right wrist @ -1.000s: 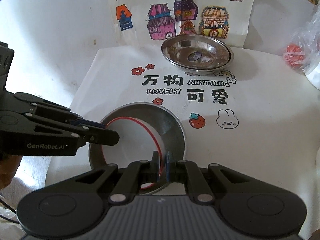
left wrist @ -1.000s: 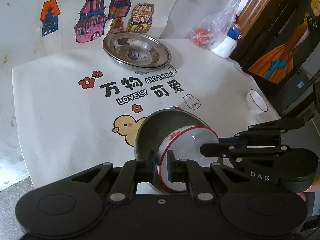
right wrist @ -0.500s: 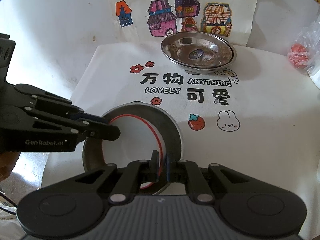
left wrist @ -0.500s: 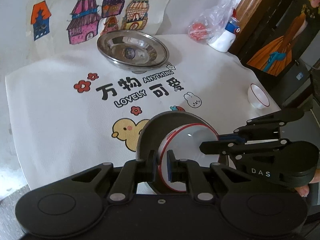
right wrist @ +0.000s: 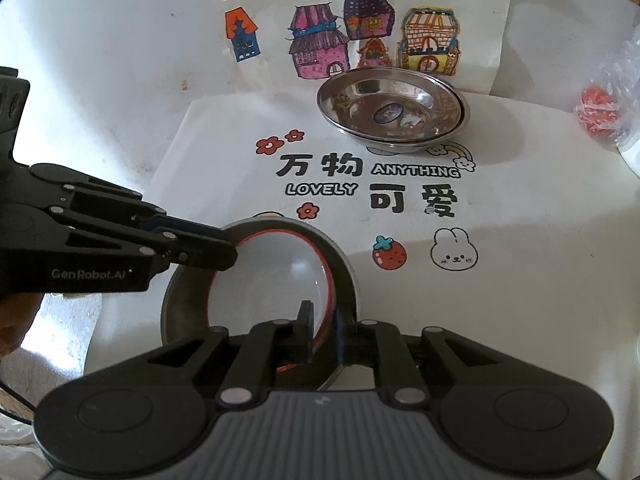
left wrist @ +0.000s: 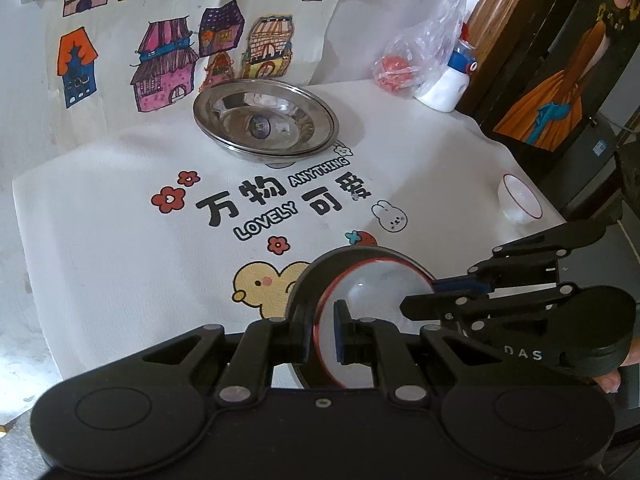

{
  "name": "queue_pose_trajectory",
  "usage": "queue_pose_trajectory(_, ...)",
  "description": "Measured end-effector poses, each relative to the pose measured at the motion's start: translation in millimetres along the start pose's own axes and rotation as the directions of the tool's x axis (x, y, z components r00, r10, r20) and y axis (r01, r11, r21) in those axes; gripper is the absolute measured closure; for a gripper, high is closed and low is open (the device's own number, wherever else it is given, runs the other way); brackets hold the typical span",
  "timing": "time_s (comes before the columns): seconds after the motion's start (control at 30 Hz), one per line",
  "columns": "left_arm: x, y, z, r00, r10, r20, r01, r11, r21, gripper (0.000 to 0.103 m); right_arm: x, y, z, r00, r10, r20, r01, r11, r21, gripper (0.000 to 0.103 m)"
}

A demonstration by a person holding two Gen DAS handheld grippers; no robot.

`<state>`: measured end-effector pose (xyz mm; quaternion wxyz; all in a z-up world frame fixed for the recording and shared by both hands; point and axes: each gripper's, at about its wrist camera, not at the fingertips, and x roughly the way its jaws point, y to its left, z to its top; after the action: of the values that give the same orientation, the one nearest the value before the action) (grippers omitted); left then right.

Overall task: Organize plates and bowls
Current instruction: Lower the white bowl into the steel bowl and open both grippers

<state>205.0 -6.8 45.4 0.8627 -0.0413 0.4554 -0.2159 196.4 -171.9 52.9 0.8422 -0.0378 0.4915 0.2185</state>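
A white bowl with a red rim (left wrist: pixel 372 304) sits nested inside a grey steel bowl (left wrist: pixel 304 280), held above the printed cloth. My left gripper (left wrist: pixel 323 330) is shut on their left rims. My right gripper (right wrist: pixel 323 330) is shut on the right rims; the white bowl (right wrist: pixel 268 276) and steel bowl (right wrist: pixel 344 264) show there too. Each gripper's arm appears in the other's view. A stack of steel plates (left wrist: pixel 266 122) stands at the back of the cloth, also in the right wrist view (right wrist: pixel 392 114). A small white bowl with a red rim (left wrist: pixel 519 199) sits at the cloth's right edge.
A clear plastic bag with red items (left wrist: pixel 416 60) and a white bottle (left wrist: pixel 448 84) stand at the back right. A drawing of coloured houses (right wrist: pixel 360 28) lies behind the plates. Dark furniture (left wrist: pixel 560 80) borders the right side.
Both grippers have carried the nested bowls a little forward over the cloth, towards the steel plates. The grip is unchanged.
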Motion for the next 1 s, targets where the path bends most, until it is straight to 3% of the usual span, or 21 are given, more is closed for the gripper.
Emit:
queue_pose_trajectory(0.3, 3, 5, 2, 1.000, -0.008, 0.002, 0.009, 1.000, -0.009, 0.091, -6, 1, 0, 1.000, 0.000, 0.022, 0.000, 1.000, -0.008, 0.087)
queue_pose_trajectory(0.6, -6, 2, 4, 0.999, -0.023, 0.040, 0.023, 1.000, -0.003, 0.086, -29, 1, 2, 0.995, 0.012, 0.100, -0.009, 1.000, -0.024, 0.057)
queue_pose_trajectory(1.0, -17, -22, 18, 0.990, -0.021, 0.136, 0.018, 1.000, 0.018, 0.052, -74, -37, -14, 0.973, -0.034, 0.227, 0.026, 0.999, 0.036, 0.013)
